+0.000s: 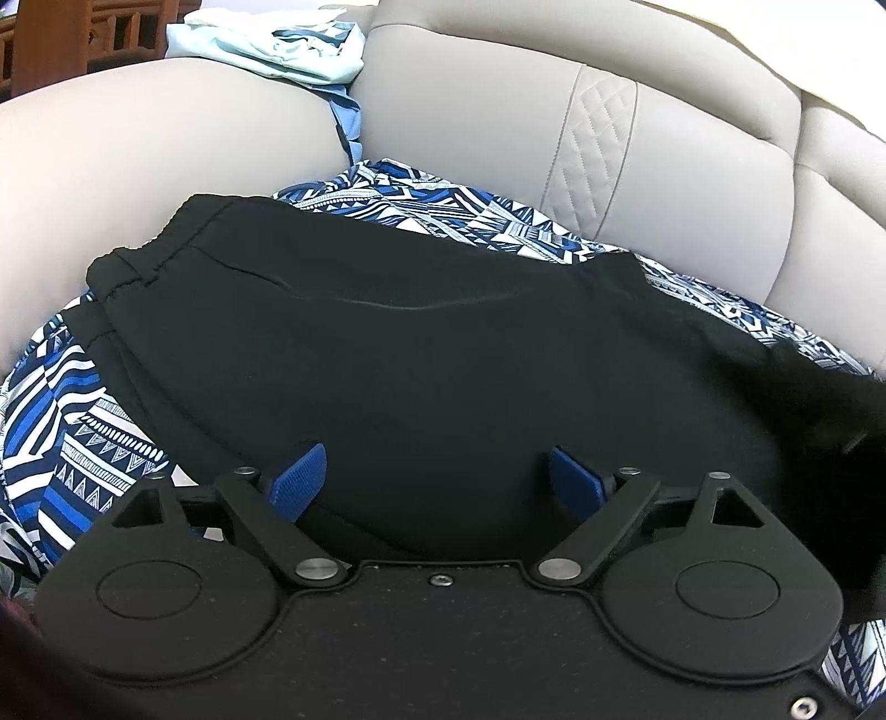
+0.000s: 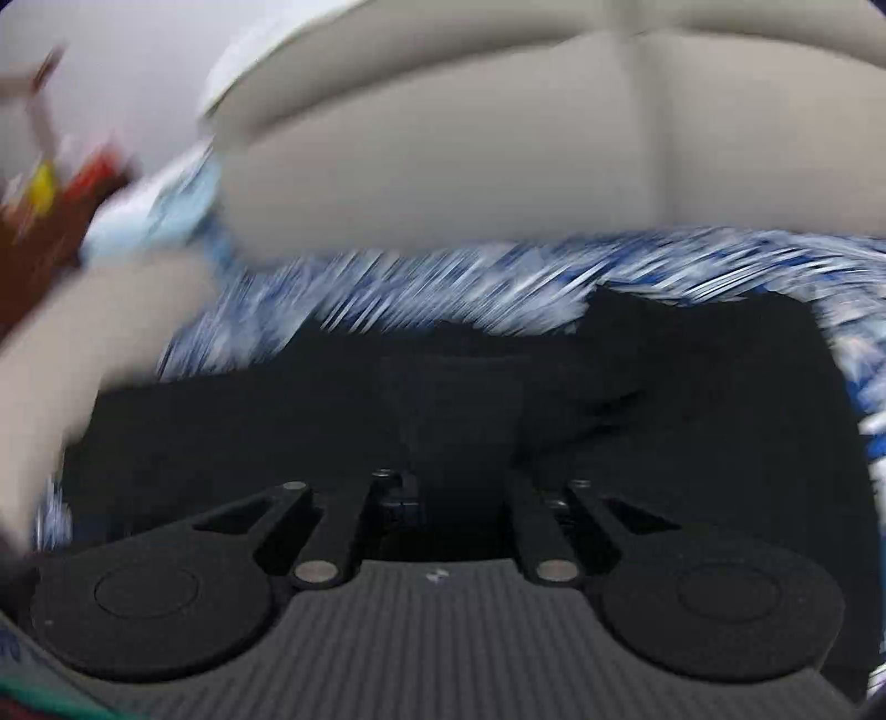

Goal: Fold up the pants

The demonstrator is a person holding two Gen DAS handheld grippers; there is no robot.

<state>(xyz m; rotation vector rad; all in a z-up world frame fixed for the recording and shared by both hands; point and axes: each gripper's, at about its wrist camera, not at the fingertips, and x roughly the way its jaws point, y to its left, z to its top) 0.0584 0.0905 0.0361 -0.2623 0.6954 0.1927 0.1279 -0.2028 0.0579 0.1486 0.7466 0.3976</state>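
Black pants point(image 1: 443, 343) lie spread on a blue-and-white patterned cloth point(image 1: 72, 421), with the elastic waistband at the upper left. My left gripper point(image 1: 437, 479) hovers just over the pants' near edge, open, its blue pads point(image 1: 299, 479) wide apart with nothing pinched. At the right edge of the left wrist view a dark, blurred mass of black fabric point(image 1: 819, 421) rises. The right wrist view is smeared. In it my right gripper point(image 2: 457, 487) has its fingers drawn close together, and a band of the black pants point(image 2: 454, 410) runs up from between them, hiding the tips.
The cloth covers the seat of a beige leather sofa point(image 1: 470, 111) whose backrest point(image 2: 443, 166) stands behind the pants. A pile of light blue clothes point(image 1: 277, 44) sits on the armrest at the upper left. Brown wooden furniture point(image 1: 50, 39) shows beyond it.
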